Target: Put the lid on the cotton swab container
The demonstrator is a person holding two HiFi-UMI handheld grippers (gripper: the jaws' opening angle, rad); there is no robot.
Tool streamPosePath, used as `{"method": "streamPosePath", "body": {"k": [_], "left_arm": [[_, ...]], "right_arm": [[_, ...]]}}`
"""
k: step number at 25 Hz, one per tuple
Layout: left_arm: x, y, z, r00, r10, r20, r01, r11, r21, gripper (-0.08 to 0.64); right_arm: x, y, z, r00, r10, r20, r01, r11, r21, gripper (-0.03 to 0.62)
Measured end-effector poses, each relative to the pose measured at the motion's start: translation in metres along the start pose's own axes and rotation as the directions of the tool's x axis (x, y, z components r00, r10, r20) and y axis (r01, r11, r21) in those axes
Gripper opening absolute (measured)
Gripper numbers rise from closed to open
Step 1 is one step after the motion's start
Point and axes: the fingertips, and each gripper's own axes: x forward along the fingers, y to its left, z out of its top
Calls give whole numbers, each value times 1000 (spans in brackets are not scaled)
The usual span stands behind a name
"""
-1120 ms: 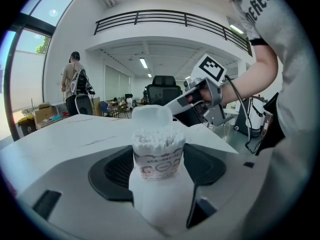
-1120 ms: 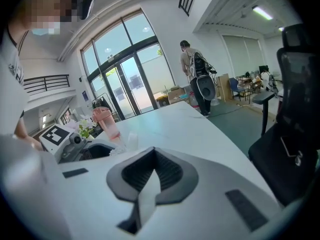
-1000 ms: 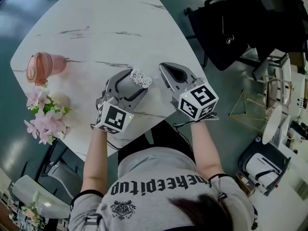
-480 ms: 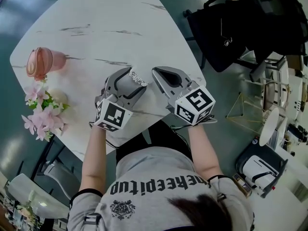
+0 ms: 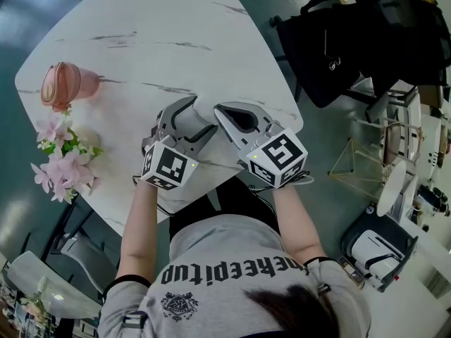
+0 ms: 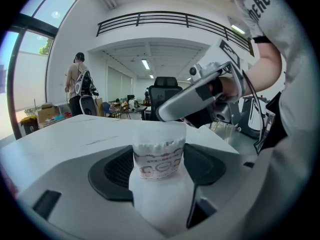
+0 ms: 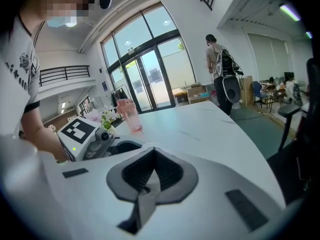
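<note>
The person's left gripper (image 5: 199, 115) has its 2 jaws set apart and pressed against the 2 sides of a small clear cylindrical container of white cotton swabs with a printed paper label (image 6: 159, 156). In the left gripper view the container stands upright between the dark jaw pads, its long axis vertical. Its base is down near the jaw roots, and the row of white swab heads points up, just above the label. A clear band of wall rises above the swab heads, and whether a lid already sits there cannot be told. The right gripper (image 5: 224, 115) reaches in from the person's right, and its tip lies over the top of the container, hiding it from the head view. In the right gripper view its 2 jaws are drawn almost together, with only 1 thin pale strip between the pads, and what that strip is cannot be made out. Both grippers hover close together over the near edge of the white marble-patterned bench (image 5: 141, 20). Well apart from them, a translucent pink cup (image 5: 63, 86) lies on its side at the bench's left end, near a bunch of pale pink flowers (image 5: 60, 160).
</note>
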Motion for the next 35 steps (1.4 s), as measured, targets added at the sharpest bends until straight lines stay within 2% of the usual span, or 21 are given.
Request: {"method": "streamPosePath", "body": {"k": [11,15,23,27,35], "left_arm": [[0,0,-1,1000,-2,7,2,1000,-3,319],[0,0,-1,1000,-3,7,3,1000,-4,319],[1,1,-1,1000,-1,9,1,1000,-5,319],[0,0,-1,1000,3,5,-3,1000,-9,321],[-14,0,-1,999,38,2,-38,999,-36,300]], "right_arm": [[6,6,-5,993,-10,-114,-5,991,-134,11],[8,7,-6,985,4,-171,-32,986,-161,11],[12,9,-6,966,-49,-254,5,985,-171,9],[10,7,-6,972,-60,-227,28,990,-142,9],[7,7,-5,987,-79,-138,58,987,-153,11]]}}
